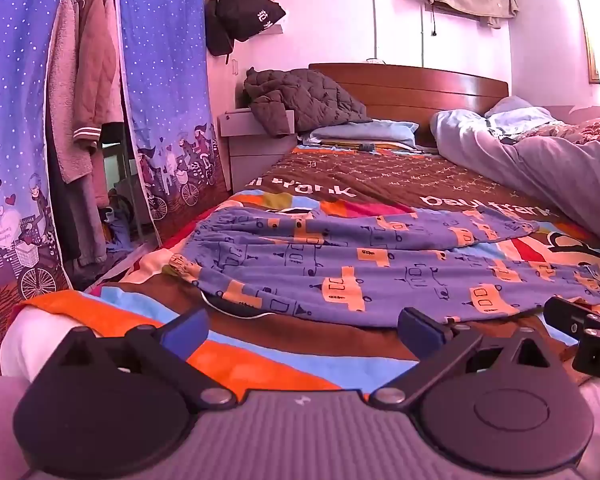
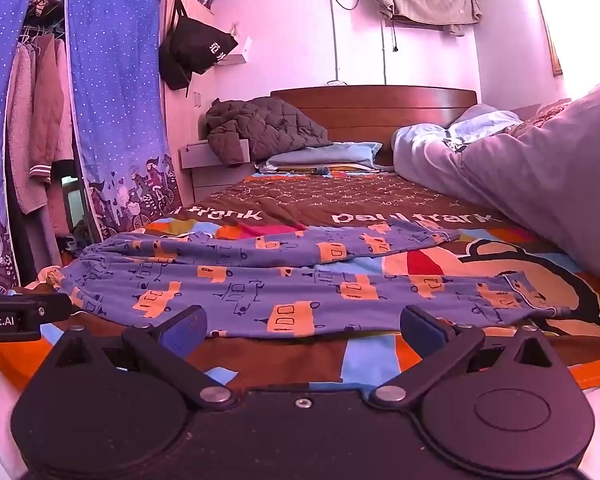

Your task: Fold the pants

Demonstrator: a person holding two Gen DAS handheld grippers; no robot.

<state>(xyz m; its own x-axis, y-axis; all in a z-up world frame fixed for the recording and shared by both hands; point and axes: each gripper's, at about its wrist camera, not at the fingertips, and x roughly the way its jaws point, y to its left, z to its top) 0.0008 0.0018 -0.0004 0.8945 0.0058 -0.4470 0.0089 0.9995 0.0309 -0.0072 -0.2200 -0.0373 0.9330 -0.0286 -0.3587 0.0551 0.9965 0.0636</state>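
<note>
Blue pants with orange car prints (image 1: pixel 340 264) lie spread flat on the bed, waistband to the left and both legs running to the right; they also show in the right wrist view (image 2: pixel 284 280). My left gripper (image 1: pixel 302 330) is open and empty, low over the bedspread just in front of the pants' near edge by the waist end. My right gripper (image 2: pixel 302 330) is open and empty, just in front of the near leg. The right gripper's body shows at the right edge of the left wrist view (image 1: pixel 588 328).
The colourful bedspread (image 1: pixel 380 184) covers the bed. A rumpled pale duvet (image 2: pixel 540 168) lies along the right side. A dark quilted jacket (image 2: pixel 260 124) and pillows sit by the wooden headboard (image 2: pixel 380 104). A fabric wardrobe with hanging clothes (image 1: pixel 84 100) stands on the left.
</note>
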